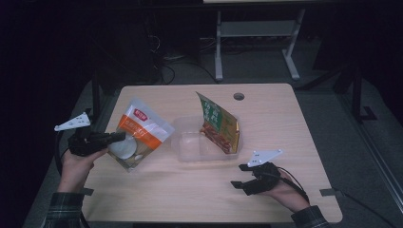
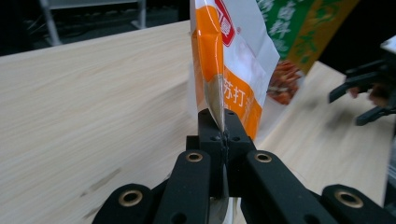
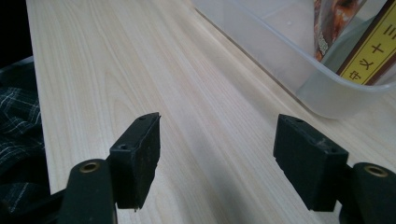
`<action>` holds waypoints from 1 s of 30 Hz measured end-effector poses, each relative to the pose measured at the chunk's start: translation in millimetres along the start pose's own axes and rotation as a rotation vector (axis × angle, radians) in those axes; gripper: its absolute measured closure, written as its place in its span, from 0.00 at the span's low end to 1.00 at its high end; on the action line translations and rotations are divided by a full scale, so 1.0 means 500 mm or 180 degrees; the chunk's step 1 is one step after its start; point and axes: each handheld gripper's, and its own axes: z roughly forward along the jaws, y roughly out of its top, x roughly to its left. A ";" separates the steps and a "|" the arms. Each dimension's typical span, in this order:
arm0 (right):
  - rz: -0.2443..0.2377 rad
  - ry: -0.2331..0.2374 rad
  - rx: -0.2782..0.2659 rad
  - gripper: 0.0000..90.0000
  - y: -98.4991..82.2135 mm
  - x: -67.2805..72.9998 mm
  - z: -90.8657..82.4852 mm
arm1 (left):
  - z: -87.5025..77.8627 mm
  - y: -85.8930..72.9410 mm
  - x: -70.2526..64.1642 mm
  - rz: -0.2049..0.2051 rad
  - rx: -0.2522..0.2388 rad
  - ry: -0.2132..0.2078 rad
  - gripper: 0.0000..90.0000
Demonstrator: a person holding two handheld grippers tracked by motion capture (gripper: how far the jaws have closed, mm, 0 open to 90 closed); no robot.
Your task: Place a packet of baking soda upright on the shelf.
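Observation:
An orange and white snack bag [image 1: 138, 134] hangs tilted over the table's left part, and my left gripper [image 1: 119, 137] is shut on its lower edge. In the left gripper view the bag [image 2: 236, 60] rises from between the closed jaws of that gripper [image 2: 223, 122]. A green and yellow snack bag [image 1: 217, 123] stands leaning in a clear plastic tub [image 1: 190, 149] at mid-table. My right gripper [image 1: 239, 175] rests near the front right edge, open and holding nothing. In the right gripper view the right gripper [image 3: 219, 154] points over bare wood, with the tub [image 3: 289, 60] to the upper right.
The wooden table [image 1: 266, 185] has a round cable hole [image 1: 238, 96] at the back. A grey desk frame [image 1: 256, 42] stands on the dark floor beyond. A plaid sleeve [image 3: 14, 135] lies at the left of the right gripper view.

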 end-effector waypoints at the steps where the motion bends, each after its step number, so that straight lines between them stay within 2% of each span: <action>1: 0.0005 0.0016 -0.0007 0.35 0.001 0.001 0.000 | 0.001 0.004 -0.006 0.0024 0.0000 -0.0018 1.00; 4: 0.0008 0.0069 -0.0026 0.31 0.006 0.007 -0.001 | 0.008 0.019 -0.030 0.0086 -0.0017 -0.0095 1.00; 6: 0.0042 0.0083 -0.0033 0.29 0.008 0.009 -0.001 | 0.011 0.022 -0.038 0.0069 -0.0048 -0.0119 1.00; 9: 0.0064 0.0131 -0.0069 0.26 0.013 0.012 -0.002 | 0.020 0.032 -0.059 0.0117 -0.0068 -0.0174 1.00; 14: 0.0072 0.0152 -0.0109 0.27 0.016 0.018 -0.001 | 0.040 0.043 -0.092 0.0196 -0.0035 -0.0227 1.00; 21: 0.0066 0.0223 -0.0268 0.26 0.022 0.025 -0.006 | 0.077 0.048 -0.137 0.0248 -0.0015 -0.0363 1.00; 22: 0.0057 0.0256 -0.0340 0.25 0.027 0.030 -0.007 | 0.081 0.047 -0.141 0.0236 -0.0030 -0.0376 1.00; 30: 0.0020 0.0345 -0.0527 0.26 0.050 0.046 -0.004 | 0.124 0.040 -0.182 0.0224 -0.0044 -0.0531 1.00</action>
